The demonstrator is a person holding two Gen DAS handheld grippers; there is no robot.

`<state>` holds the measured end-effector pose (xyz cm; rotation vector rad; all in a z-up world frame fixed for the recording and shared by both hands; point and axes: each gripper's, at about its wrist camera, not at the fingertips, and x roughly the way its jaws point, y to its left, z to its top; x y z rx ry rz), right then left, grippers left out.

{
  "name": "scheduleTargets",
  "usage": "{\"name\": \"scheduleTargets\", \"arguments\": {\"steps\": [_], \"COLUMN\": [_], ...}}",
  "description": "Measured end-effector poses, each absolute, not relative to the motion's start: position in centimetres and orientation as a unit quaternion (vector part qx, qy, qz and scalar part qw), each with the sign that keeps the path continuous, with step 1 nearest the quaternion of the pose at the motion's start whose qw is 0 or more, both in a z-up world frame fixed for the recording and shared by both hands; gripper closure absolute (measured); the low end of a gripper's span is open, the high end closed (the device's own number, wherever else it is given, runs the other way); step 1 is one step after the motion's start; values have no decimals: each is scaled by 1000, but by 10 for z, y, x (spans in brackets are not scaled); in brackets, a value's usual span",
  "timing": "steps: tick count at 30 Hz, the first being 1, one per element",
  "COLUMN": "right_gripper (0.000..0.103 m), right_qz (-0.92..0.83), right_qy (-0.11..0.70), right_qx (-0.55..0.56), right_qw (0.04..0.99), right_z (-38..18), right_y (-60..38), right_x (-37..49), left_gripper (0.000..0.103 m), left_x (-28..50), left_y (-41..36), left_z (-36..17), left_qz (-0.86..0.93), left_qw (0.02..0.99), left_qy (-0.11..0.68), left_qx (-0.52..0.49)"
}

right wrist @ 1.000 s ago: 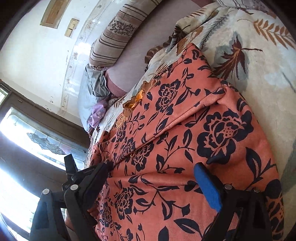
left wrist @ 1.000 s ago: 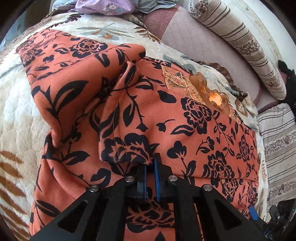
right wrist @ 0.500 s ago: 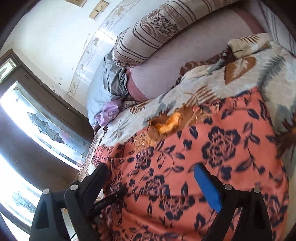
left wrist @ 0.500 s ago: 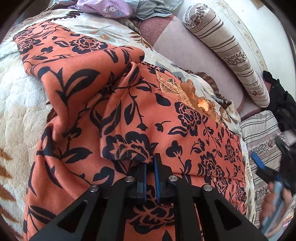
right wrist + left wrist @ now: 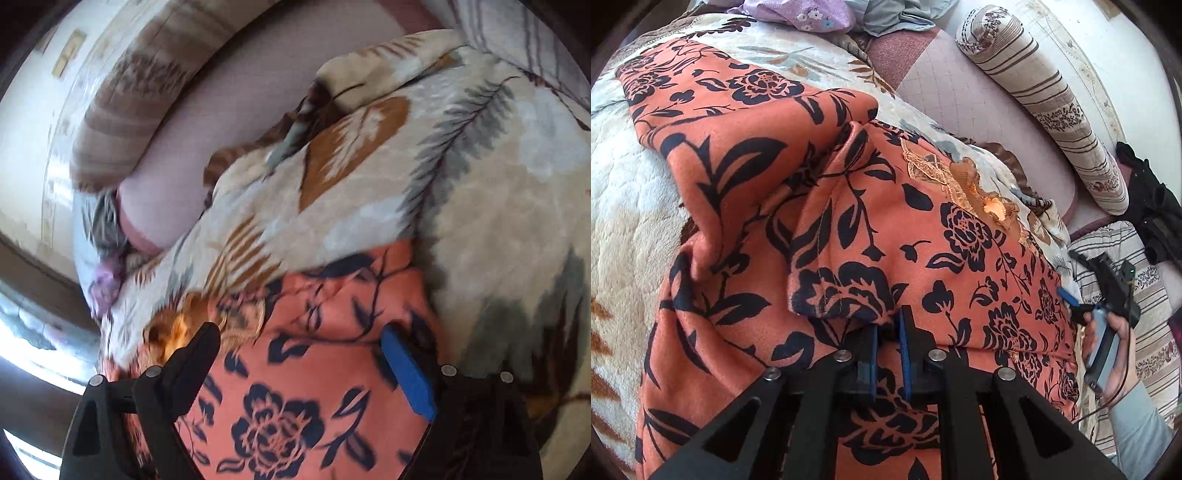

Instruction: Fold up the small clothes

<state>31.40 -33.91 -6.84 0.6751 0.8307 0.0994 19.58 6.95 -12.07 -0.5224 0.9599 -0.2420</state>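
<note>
An orange garment with black flowers (image 5: 923,229) lies spread on a cream leaf-print blanket (image 5: 624,192), with a lace-trimmed neckline (image 5: 975,188) at its far edge. My left gripper (image 5: 888,325) is shut on a folded-over flap of the garment near its middle. My right gripper (image 5: 299,343) is open, its jaws wide apart, over the garment's corner (image 5: 332,369) near the neckline. It also shows in the left wrist view (image 5: 1082,295), held in a hand at the garment's right edge.
A striped bolster pillow (image 5: 1045,107) and a mauve sheet (image 5: 964,96) lie behind the blanket. Purple and grey clothes (image 5: 827,14) are piled at the far end. A striped cushion (image 5: 1145,295) and a black object (image 5: 1152,206) sit at the right.
My right gripper has swung toward the garment's far right corner, still open; its view is now blurred. My left gripper stays shut on the flap and has shifted slightly.
</note>
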Motion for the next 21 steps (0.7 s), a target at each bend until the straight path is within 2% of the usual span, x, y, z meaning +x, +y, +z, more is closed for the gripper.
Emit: {"name": "scheduleTargets", "arguments": {"steps": [2, 5, 8, 11, 13, 15, 17, 21], "right_gripper": [11, 12, 11, 11, 11, 11, 11, 11], "right_qz": [64, 65, 33, 50, 76, 89, 114, 133], "right_qy": [369, 441, 407, 371, 371, 364, 356, 373], "right_qx": [304, 286, 257, 212, 178, 130, 104, 63], "right_qw": [876, 848, 876, 903, 908, 918, 922, 916], "right_z": [-54, -80, -66, -30, -13, -3, -3, -28], "right_y": [-341, -340, -337, -309, -277, -246, -221, -185], "right_x": [313, 331, 312, 272, 231, 180, 128, 68], "left_gripper": [93, 92, 89, 75, 56, 47, 46, 35], "left_x": [196, 197, 198, 198, 198, 196, 189, 159], "left_y": [68, 63, 63, 61, 54, 45, 39, 57], "left_z": [-121, -119, -119, -119, -116, -111, -104, -80], "left_qz": [-111, -107, -110, -124, -140, -148, -133, -121], "left_qw": [849, 855, 855, 853, 857, 864, 872, 882], "left_qy": [454, 452, 450, 446, 440, 437, 436, 412], "left_qx": [-245, -232, -233, -242, -230, -205, -176, -195]}}
